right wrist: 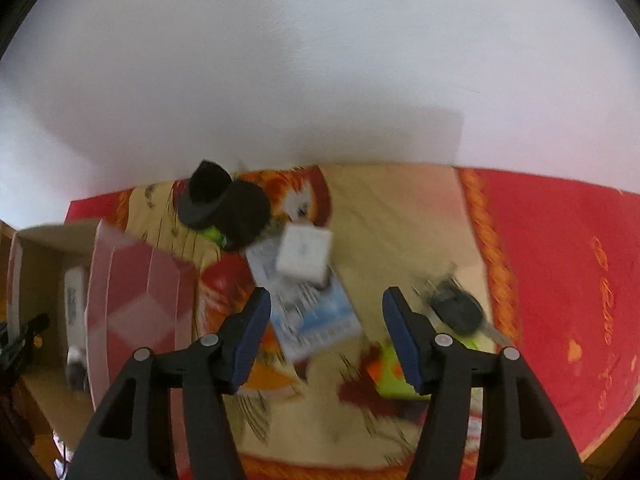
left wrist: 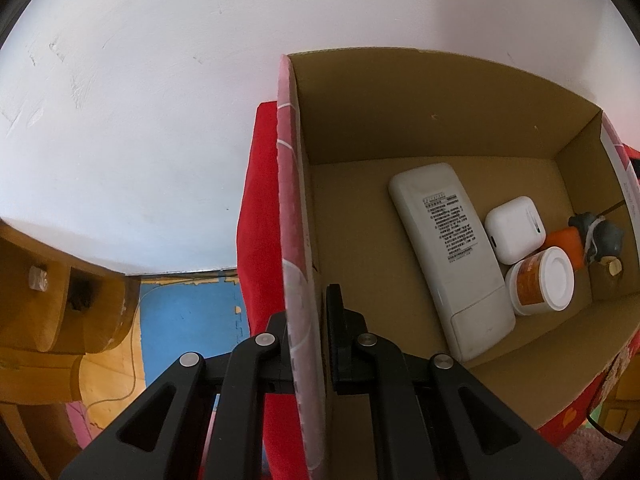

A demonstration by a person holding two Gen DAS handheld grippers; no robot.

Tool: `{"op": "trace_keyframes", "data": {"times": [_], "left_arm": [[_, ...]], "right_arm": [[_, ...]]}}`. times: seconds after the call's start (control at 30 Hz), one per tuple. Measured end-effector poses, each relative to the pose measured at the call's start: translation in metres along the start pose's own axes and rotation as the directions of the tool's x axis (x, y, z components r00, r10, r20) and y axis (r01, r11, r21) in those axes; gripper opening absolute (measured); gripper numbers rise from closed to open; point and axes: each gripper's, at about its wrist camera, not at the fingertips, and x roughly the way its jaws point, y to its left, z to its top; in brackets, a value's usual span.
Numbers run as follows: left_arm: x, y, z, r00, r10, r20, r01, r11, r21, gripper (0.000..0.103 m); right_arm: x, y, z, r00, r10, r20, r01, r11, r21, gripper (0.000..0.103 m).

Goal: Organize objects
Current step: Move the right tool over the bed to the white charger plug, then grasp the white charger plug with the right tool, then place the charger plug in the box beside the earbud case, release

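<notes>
Background: white wall (left wrist: 140, 100) behind a table under a red and yellow cloth (right wrist: 560, 260).
Box (left wrist: 400, 120): open cardboard, at the table's left end; its pink-patterned left wall (left wrist: 294, 240) stands upright.
Left gripper (left wrist: 306, 320): fingers clamped on that left wall, one pad outside, the other pad (left wrist: 336, 320) inside the box.
Box contents: white remote (left wrist: 448, 256) lying label-up, white case (left wrist: 514, 230) just beside it, white-lidded jar (left wrist: 540, 280) touching the remote's right side, orange item and grey item in the far right corner.
Right gripper (right wrist: 326, 320): fingers well apart, holding nothing (view blurred).
Between the fingers: booklet (right wrist: 316, 320) flat on the cloth; white cube (right wrist: 305, 254) lies beyond the tips, on the booklet's far end.
Right of the fingers: car key (right wrist: 456, 308), near.
Beyond the cube: black hat (right wrist: 208, 194).
</notes>
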Motion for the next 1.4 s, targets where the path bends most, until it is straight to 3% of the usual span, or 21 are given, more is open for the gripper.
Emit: {"op": "trace_keyframes", "data": {"times": [0.17,0.4,0.8,1.03,1.13,1.4], "left_arm": [[-0.001,0.002,-0.001,1.0,-0.009,0.0,0.009,1.0,-0.013,0.009],[-0.001,0.005,0.001,1.0,-0.015,0.002,0.015,1.0,-0.016,0.009],[0.001,0.005,0.0,1.0,-0.015,0.001,0.015,1.0,-0.007,0.009],[0.001,0.004,0.0,1.0,-0.017,0.003,0.017,1.0,-0.002,0.009],[0.001,0.004,0.0,1.0,-0.017,0.003,0.017,1.0,0.0,0.009],[0.0,0.004,0.0,1.0,-0.02,0.006,0.02,1.0,0.007,0.009]], "right_arm": [[0.018,0.015,0.013,0.998,-0.059,-0.012,0.058,0.997,-0.053,0.058],[0.027,0.014,0.014,0.997,-0.065,-0.032,0.063,0.997,-0.055,0.033],[0.004,-0.004,-0.008,1.0,-0.021,0.009,0.021,1.0,0.0,0.031],[-0.042,-0.008,-0.026,0.997,0.024,0.075,-0.024,1.0,0.001,0.031],[-0.068,0.002,-0.029,0.991,0.052,0.121,-0.049,0.998,-0.026,0.031],[-0.118,0.083,-0.012,0.964,0.198,0.178,-0.159,0.964,-0.213,0.031]]}}
